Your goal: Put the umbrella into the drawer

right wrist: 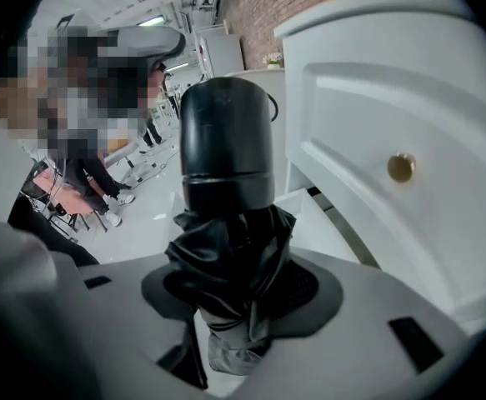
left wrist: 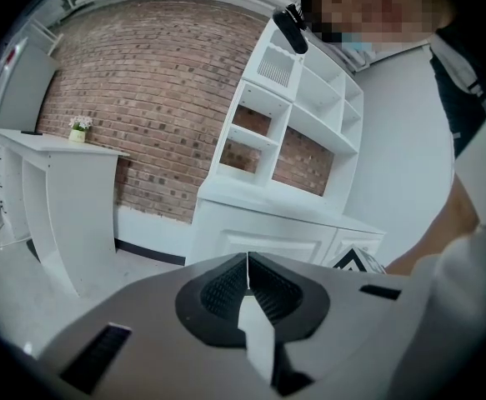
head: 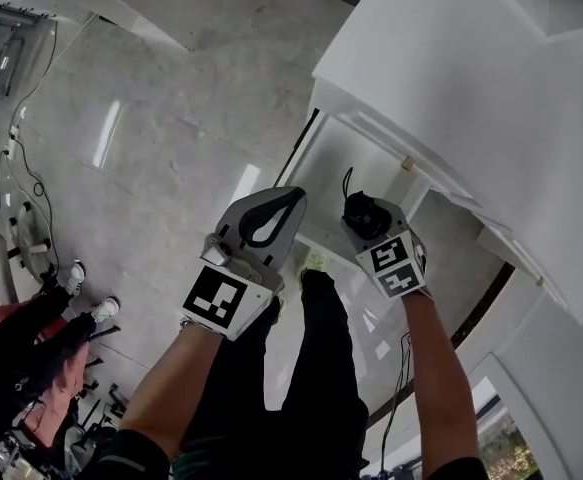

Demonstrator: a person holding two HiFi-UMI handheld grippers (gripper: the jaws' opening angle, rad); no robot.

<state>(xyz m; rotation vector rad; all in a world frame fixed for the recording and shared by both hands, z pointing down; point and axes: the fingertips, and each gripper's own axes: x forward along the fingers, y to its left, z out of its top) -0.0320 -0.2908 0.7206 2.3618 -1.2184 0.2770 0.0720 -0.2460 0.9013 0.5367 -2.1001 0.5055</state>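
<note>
A black folded umbrella [right wrist: 226, 140] stands up between the jaws of my right gripper [right wrist: 243, 286], which is shut on its crumpled fabric below the smooth cap. In the head view the umbrella [head: 362, 212] pokes out of the right gripper [head: 373, 230] just in front of the white cabinet [head: 451, 58]. A drawer front with a brass knob [right wrist: 401, 167] is close on the right; the knob [head: 407, 164] also shows from above. I cannot tell whether a drawer stands pulled out. My left gripper [head: 289, 199] hangs beside the right one, its jaws [left wrist: 247, 261] shut with nothing between them.
A white shelf unit [left wrist: 297, 111] stands on the cabinet against a brick wall [left wrist: 151, 98]. A white desk [left wrist: 59, 182] is at the left. Cables [head: 31, 178] lie on the marble floor, and seated people [head: 31, 358] are at the lower left.
</note>
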